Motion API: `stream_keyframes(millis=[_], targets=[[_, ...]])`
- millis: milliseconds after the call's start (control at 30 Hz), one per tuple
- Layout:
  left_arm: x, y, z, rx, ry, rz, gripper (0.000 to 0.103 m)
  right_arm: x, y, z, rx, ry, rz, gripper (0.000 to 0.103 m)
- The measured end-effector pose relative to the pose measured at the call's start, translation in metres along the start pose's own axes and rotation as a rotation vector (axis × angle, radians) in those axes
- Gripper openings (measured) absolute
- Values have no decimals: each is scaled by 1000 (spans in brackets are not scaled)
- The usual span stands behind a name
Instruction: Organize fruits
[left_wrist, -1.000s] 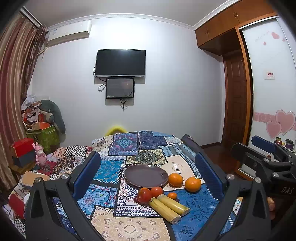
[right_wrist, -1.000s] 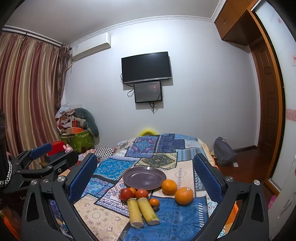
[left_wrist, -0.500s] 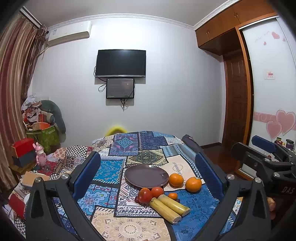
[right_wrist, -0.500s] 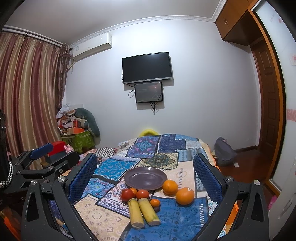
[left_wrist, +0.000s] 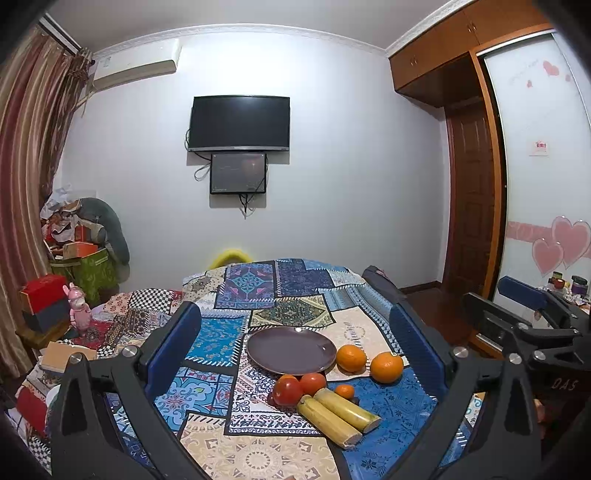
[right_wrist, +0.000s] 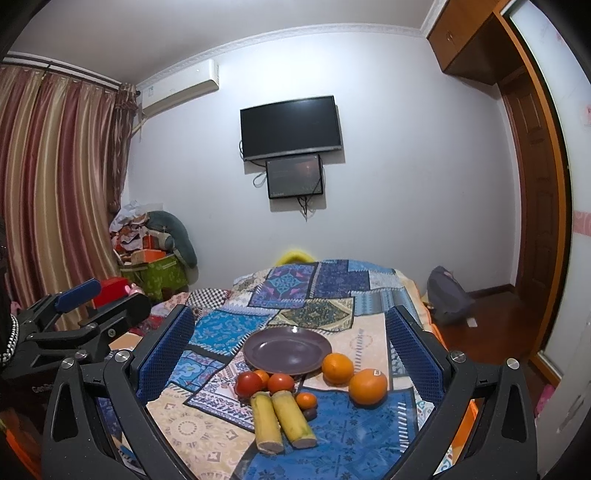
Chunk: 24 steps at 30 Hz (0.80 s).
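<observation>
Both claws hang spread wide and hold nothing: the left claw (left_wrist: 295, 347) and the right claw (right_wrist: 288, 347) above the patchwork-covered desk (left_wrist: 207, 435). A round purple plate (left_wrist: 291, 349) lies bare, with two oranges (left_wrist: 369, 362) just right of it, red tomatoes (left_wrist: 297, 387) and two yellow cut stalks (left_wrist: 338, 413) nearer.

Domestic bedroom. Evidence: wall-mounted television (left_wrist: 239, 123); split air conditioner (left_wrist: 135, 68) near the ceiling; striped floor-length curtains (right_wrist: 59, 192); built-in wooden wardrobe (left_wrist: 436, 62) with a heart-decorated sliding door (left_wrist: 543, 206); patchwork-patterned cloth (left_wrist: 280, 291); piled boxes and soft goods (left_wrist: 79, 251) in one corner.
</observation>
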<state>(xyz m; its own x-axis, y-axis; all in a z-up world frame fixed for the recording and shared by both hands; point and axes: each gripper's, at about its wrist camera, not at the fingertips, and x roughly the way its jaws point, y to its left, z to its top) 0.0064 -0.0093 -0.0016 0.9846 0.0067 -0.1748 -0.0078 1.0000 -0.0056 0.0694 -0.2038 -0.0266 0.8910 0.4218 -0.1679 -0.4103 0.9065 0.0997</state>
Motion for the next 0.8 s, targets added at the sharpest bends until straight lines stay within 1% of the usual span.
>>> stream_keyframes(millis=[133,233,267,300,333,400,500,567,633,800], targets=[[23,-4,-4,1,58,-9,103,18,-15,-8,12,55,-27,103],[43,-7,-9,3,110,-30,96,30,-25,-17,15,93,-59,101],[52,-9,-12,2,137,-37,90,32,-28,-20,18,104,-62,100],[59,-10,-15,2,158,-44,83,37,-33,-23,26,122,-70,96],[68,-11,-18,0,185,-53,80,40,-36,-24,30,134,-75,93],[84,-14,-24,-4,238,-80,68,50,-46,-30,47,170,-86,88],[106,-21,-34,7,292,-101,60,62,-59,-36,55,218,-92,80],[119,-28,-39,33,313,-100,56,68,-65,-39,49,244,-96,75],[133,-35,-43,52,333,-115,55,76,-72,-42,41,271,-100,70],[169,-46,-44,45,390,-189,54,97,-93,-45,64,334,-84,60]])
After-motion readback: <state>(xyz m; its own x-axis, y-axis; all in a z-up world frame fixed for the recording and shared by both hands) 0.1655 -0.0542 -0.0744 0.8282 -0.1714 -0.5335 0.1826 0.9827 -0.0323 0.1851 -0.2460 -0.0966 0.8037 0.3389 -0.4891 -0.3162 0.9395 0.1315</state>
